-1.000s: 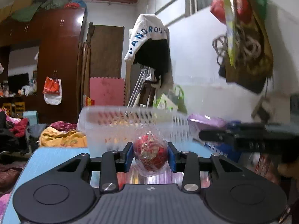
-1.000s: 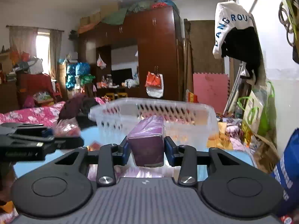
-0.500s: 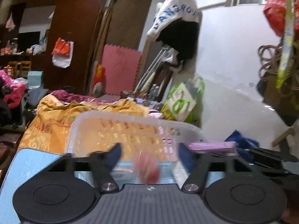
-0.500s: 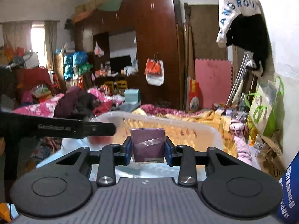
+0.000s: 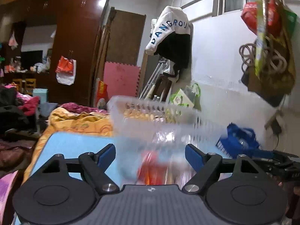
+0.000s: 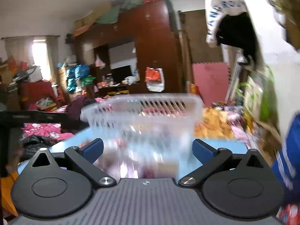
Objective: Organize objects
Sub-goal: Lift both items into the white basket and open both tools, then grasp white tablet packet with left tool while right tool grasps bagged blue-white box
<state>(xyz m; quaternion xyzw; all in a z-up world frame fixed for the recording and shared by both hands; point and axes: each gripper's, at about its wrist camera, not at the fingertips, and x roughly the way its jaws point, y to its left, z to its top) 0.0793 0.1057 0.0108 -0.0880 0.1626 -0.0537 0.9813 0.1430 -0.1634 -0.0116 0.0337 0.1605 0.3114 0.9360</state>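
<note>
A clear slotted plastic basket [image 5: 150, 114] [image 6: 142, 108] stands on the blue table [image 5: 75, 146], blurred by motion. My left gripper [image 5: 150, 153] is short of the basket, and its jaws are opening. Its blue pads [image 5: 106, 154] press on nothing. A blurred red and orange packet [image 5: 151, 168] lies on the table low between them. My right gripper [image 6: 148, 148] is also short of the basket with its jaws opening wide. Only blurred pink and purple packets [image 6: 131, 165] on the table show between its pads [image 6: 202, 150]. The wrapped red ball and the purple box cannot be made out.
A blue bag [image 5: 240, 138] [image 6: 286, 159] stands at the table's right. The right gripper's body [image 5: 277, 161] shows at the right edge, the left gripper's body [image 6: 28, 115] at the left edge. An orange blanket [image 5: 78, 121] and heaped clothes lie beyond the table.
The left gripper let go of the wrapped red ball and the right let go of the purple box at the basket. Both drew back and now stand wide apart.
</note>
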